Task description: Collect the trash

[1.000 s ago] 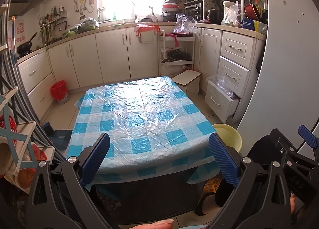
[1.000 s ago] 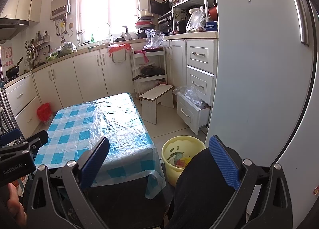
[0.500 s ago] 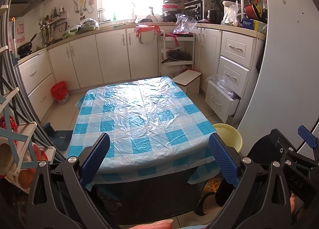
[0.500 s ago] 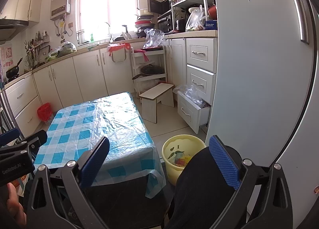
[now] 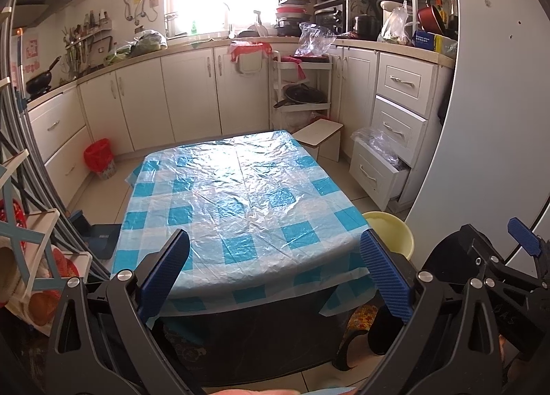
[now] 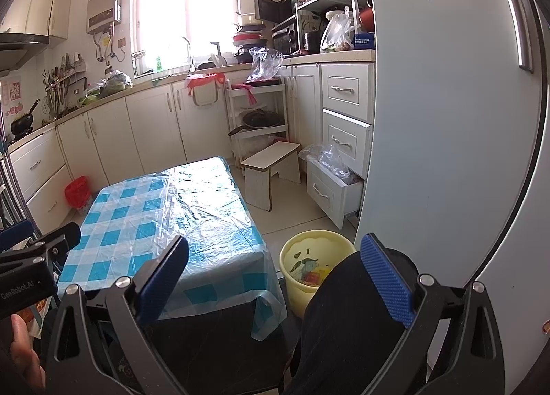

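A low table with a blue-and-white checked plastic cover stands in front of me; it also shows in the right wrist view. No loose trash shows on it. A yellow bin with scraps inside stands on the floor right of the table, and its rim shows in the left wrist view. My left gripper is open and empty over the table's near edge. My right gripper is open and empty, held near the bin above my dark-clad knee.
A red-lined bin stands by the left cabinets. A small white stool and an open bottom drawer with plastic bags are at the right. The fridge door fills the right side. A rack stands at the left.
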A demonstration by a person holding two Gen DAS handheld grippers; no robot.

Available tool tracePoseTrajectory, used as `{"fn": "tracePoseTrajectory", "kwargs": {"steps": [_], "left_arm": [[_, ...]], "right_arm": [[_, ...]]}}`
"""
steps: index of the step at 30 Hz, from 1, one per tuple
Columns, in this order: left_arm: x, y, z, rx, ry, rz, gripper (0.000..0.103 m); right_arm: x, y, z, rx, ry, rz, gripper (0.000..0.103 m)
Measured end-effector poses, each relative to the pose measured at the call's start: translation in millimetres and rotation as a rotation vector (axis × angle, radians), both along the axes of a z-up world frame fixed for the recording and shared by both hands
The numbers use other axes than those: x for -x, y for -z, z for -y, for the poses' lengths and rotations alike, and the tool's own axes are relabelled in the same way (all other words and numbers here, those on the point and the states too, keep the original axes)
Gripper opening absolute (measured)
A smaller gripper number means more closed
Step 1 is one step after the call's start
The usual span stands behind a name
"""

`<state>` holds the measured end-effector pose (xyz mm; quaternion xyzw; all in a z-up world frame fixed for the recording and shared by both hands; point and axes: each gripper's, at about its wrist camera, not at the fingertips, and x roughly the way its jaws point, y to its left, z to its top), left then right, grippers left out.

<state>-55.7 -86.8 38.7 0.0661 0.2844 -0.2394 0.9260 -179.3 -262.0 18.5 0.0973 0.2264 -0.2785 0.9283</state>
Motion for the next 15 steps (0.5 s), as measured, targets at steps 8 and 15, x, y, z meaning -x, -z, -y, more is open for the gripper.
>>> {"fn": "tracePoseTrajectory", "kwargs": {"steps": [8, 15], "left_arm": [[-33, 14, -22, -0.011, -0.064, -0.065, 0.095], [-88, 36, -55, -0.025, -0.168, -0.164, 0.095]], "right_arm": [[-10, 3, 0, 0.001, -0.04, -0.024, 0.096], [-57, 10, -3, 0.032, -0.112, -0.086, 0.096]]}}
